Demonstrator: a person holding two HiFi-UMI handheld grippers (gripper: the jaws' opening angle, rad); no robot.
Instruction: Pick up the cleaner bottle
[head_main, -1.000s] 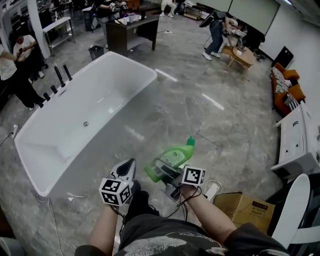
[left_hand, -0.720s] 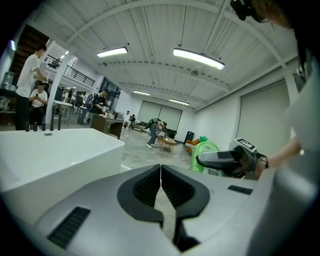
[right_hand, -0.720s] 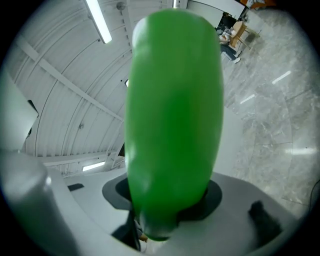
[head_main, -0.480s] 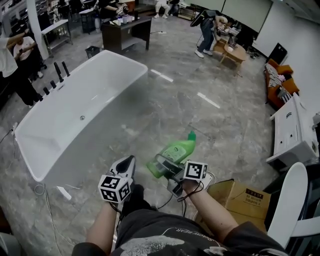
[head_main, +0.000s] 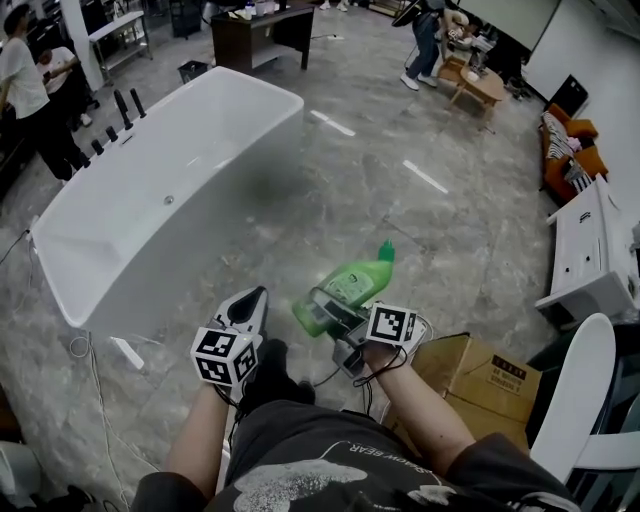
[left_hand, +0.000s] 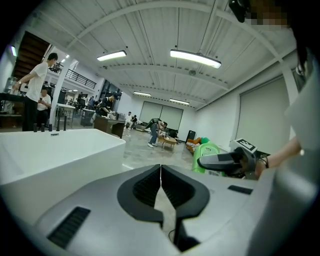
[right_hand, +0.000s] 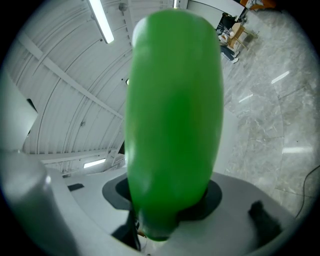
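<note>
The white bathtub (head_main: 150, 200) stands ahead and to the left of the left gripper (head_main: 252, 303), well apart from it. A cardboard box (head_main: 480, 375) sits on the floor just right of the right gripper (head_main: 330, 322). The green cleaner bottle (head_main: 352, 288) is off the floor, its lower end clamped between the right gripper's jaws and its cap pointing forward, away from the hand. The left gripper's jaws are pressed together on nothing.

The pick-up itself looks done — the bottle is airborne. Any next move calls for a firm squeeze, since the bottle juts far beyond the jaws and could pivot or slip.
</note>
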